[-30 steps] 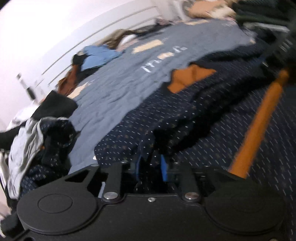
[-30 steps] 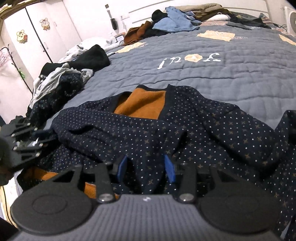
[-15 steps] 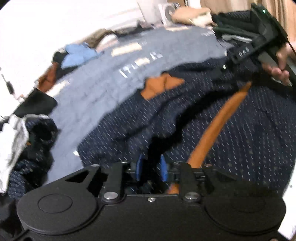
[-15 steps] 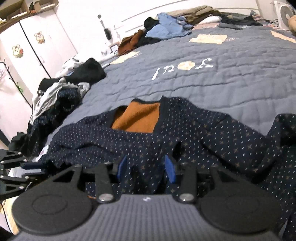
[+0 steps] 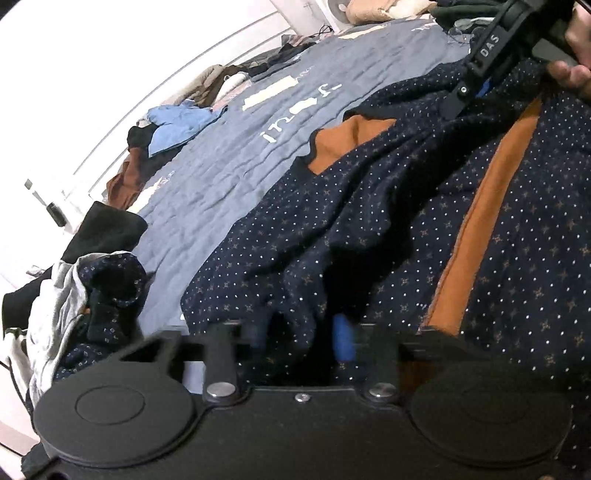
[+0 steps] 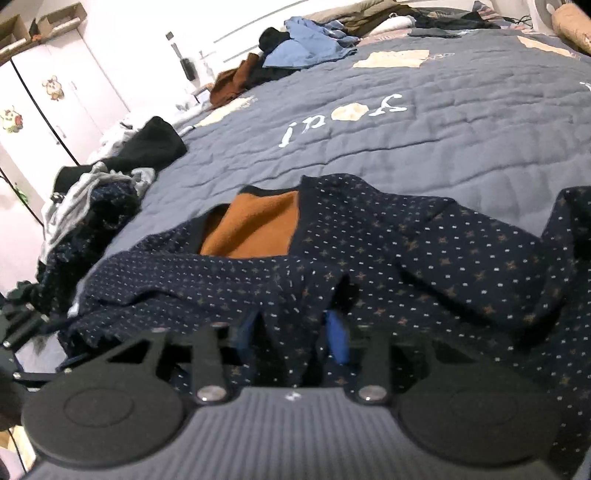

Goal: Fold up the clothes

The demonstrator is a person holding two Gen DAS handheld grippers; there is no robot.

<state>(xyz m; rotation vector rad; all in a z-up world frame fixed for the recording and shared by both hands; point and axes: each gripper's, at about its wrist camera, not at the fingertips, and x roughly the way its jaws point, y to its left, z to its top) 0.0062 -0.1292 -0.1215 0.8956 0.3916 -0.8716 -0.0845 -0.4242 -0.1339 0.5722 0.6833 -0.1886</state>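
Note:
A navy dotted top [image 6: 443,258] with an orange lining [image 6: 255,225] lies crumpled on the grey-blue quilt [image 6: 443,140]. My right gripper [image 6: 291,332] is closing, and a raised fold of the top fills the gap between its blue pads. In the left wrist view the same top [image 5: 369,206] shows a long orange strip [image 5: 491,206]. My left gripper [image 5: 301,336] is closing too, with bunched navy cloth between its pads. The right gripper [image 5: 476,85] and a person's hand [image 5: 576,70] appear at the upper right, on the far edge of the top.
A heap of grey, black and navy clothes [image 6: 92,199] sits at the quilt's left edge. Blue and brown garments [image 6: 310,44] lie near the headboard. White wardrobe doors [image 6: 44,103] stand at the left, a fan [image 6: 546,11] at the far right.
The left view has swung, bringing the right gripper and hand into its upper right. Cloth has bunched up between both pairs of pads. The collar sits a little farther from the right gripper.

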